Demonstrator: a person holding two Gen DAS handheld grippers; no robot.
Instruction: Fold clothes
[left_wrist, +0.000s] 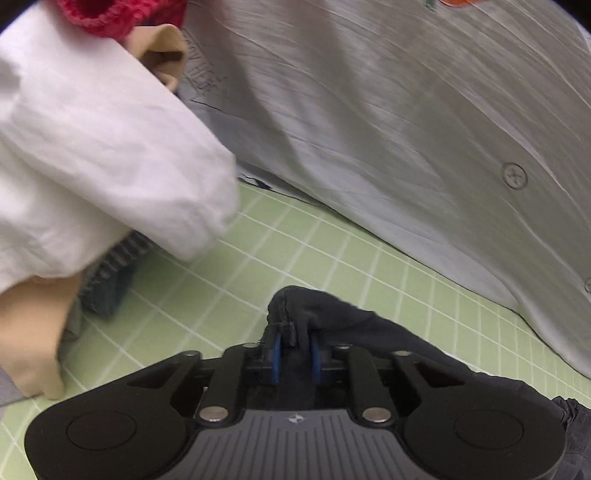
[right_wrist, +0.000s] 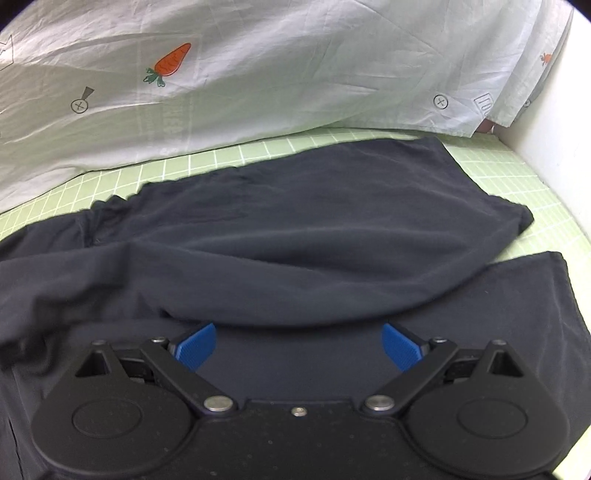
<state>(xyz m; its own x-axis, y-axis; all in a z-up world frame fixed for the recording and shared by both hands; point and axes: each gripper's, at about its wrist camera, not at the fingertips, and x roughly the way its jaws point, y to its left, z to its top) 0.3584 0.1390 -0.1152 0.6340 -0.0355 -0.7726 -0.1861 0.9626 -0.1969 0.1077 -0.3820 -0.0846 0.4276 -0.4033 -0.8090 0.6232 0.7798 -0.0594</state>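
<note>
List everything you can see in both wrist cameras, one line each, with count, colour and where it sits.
dark garment: one, navy-black, spread on the mat, one part folded over another
grid mat: one, pale green with white lines, under the clothes
printed sheet: one, white with carrot and screw motifs, draped behind the garment
white wall: one, at the right edge of the mat
person's sleeve: one, white, with a red knit cuff above it, left side of the left wrist view
person's hand: one, resting on the mat
left hand-held gripper: one, black with blue pads, pinching a garment corner
right hand-held gripper: one, black with blue pads, open over the garment
</note>
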